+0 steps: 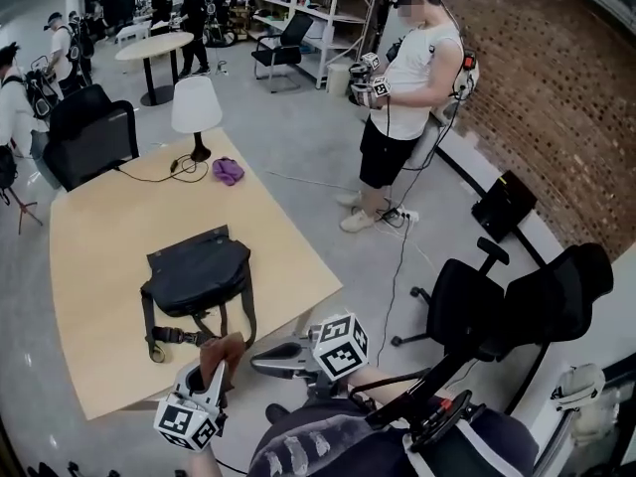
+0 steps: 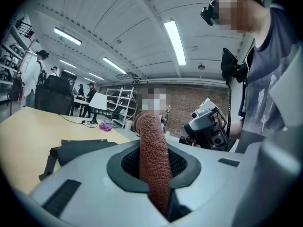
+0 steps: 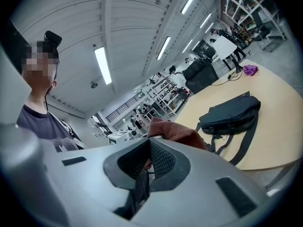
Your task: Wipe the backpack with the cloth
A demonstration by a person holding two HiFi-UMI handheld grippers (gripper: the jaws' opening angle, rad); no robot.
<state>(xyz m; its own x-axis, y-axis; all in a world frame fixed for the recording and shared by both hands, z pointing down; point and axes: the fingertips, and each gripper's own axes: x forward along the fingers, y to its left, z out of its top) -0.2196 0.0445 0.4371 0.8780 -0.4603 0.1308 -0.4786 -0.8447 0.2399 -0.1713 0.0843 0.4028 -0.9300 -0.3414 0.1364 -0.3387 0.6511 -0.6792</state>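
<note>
Left gripper point(image 1: 212, 374) clamps the rust-brown terry cloth point(image 1: 225, 350), raised ready for wiping. Black fabric backpack point(image 1: 199, 271) lies flat on the light wooden table point(image 1: 99, 246), at 12 o'clock from the cloth. Right gripper point(image 1: 261, 363): jaws together, empty.

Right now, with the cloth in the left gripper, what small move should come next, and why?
Probably carry the left gripper forward and down to lay the cloth on the backpack. Its jaws are shut on the cloth, which stands up at the near edge of the table, apart from the backpack lying flat further in; no wiping contact shows yet.
</note>
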